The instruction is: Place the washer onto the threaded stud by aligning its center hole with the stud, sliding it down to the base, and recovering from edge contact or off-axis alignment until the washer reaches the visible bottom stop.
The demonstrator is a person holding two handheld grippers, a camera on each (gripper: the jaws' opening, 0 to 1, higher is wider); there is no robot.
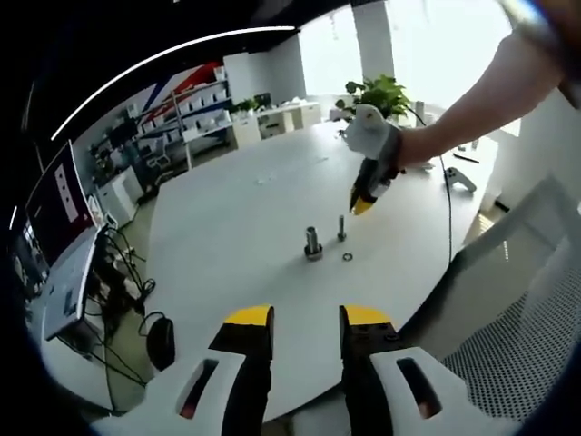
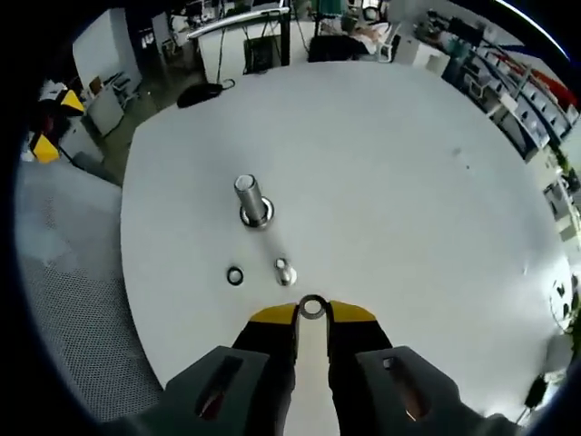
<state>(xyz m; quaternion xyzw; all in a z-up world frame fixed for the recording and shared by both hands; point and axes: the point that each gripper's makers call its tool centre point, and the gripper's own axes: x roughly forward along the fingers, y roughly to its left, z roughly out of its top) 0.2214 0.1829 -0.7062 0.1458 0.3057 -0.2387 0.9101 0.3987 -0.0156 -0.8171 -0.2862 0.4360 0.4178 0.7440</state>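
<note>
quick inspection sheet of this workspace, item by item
surface: round white table, mostly bare
job's things: tall metal stud upright on its base; smaller stud nearer the right claw; one washer flat on the table; another washer at the right claw tips
clutter: black object at the far table edge
grippers: right claw shut on a washer; left claw open, held back from the studs
cables: tangle beside the monitor
surroundings: monitor, plant, shelving
</note>
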